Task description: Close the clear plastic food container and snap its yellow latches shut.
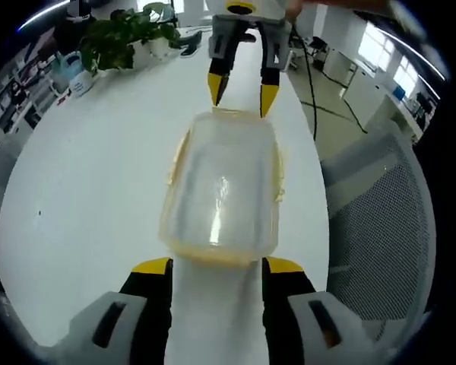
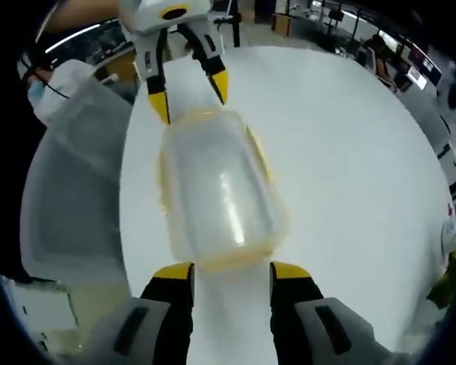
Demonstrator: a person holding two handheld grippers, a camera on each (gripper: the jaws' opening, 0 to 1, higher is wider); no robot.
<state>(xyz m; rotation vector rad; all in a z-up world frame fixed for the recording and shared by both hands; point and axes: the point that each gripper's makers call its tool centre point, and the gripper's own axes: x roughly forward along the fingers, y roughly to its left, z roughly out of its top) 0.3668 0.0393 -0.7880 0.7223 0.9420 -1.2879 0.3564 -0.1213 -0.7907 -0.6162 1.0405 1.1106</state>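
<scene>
Container (image 1: 222, 186) between both spread grippers' fingers (image 1: 153, 268) — plant (image 1: 125, 34), chair (image 1: 380, 213) nearby.

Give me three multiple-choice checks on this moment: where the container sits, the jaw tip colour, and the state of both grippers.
1. The clear plastic food container lies
A. between the two grippers on the white table
B. on the mesh chair
C. beside the potted plant

2. The jaw tips are
A. red
B. yellow
C. blue

3. The left gripper and right gripper are
A. clamped on the lid
B. open
C. shut on a latch

Answers: 1 A, each gripper faces it from opposite ends; 2 B, yellow in both views; 3 B, their jaws stand apart, gripping nothing.
</scene>
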